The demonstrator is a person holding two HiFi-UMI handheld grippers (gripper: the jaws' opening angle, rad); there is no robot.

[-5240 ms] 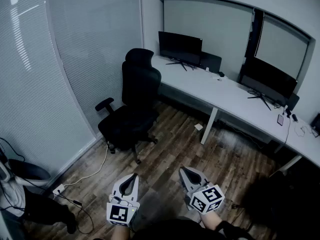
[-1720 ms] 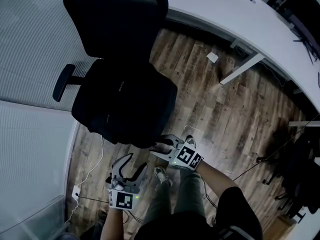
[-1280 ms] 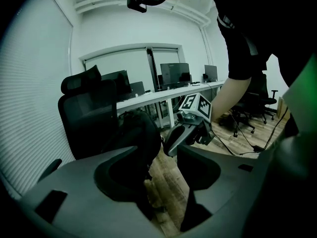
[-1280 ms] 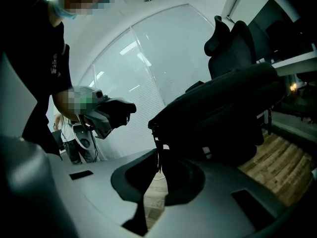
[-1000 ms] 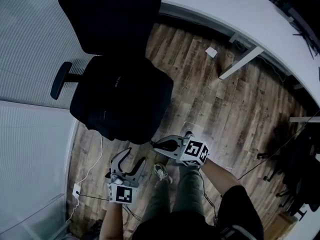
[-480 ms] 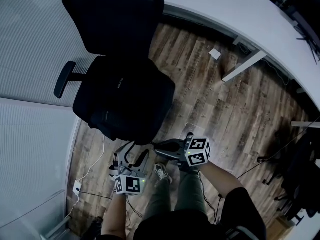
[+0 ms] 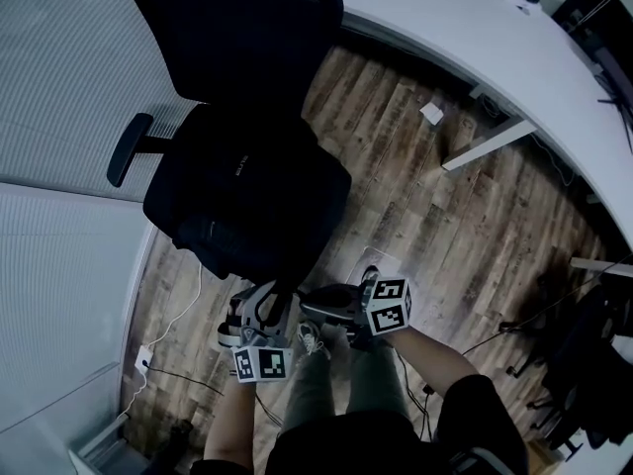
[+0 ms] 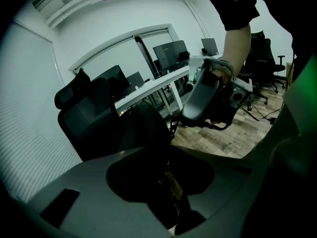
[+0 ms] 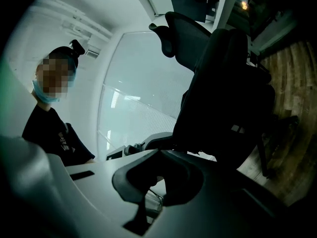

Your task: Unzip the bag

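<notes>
A black bag (image 7: 247,191) lies on the seat of a black office chair, its near edge toward me. My left gripper (image 7: 268,298) is at that near edge. Its jaws have just been closing, and in the left gripper view (image 8: 173,213) dark bag fabric with a small tan piece (image 8: 174,186) fills the space between them. My right gripper (image 7: 310,300) lies level just right of the left one, pointing at the bag's edge, jaws shut. In the right gripper view (image 9: 143,202) nothing shows between its tips. The left gripper view has the right gripper (image 8: 187,116) close above the bag.
The chair's backrest (image 7: 237,28) and an armrest (image 7: 129,151) stand beyond the bag. A white desk (image 7: 465,23) curves along the far side over wood floor. A cable (image 7: 186,305) runs to a floor socket. A person (image 9: 49,128) stands at the left in the right gripper view.
The left gripper has moved up and right to the bag's near edge, and its jaws have narrowed. The right gripper has rolled and shifted slightly, staying beside the bag.
</notes>
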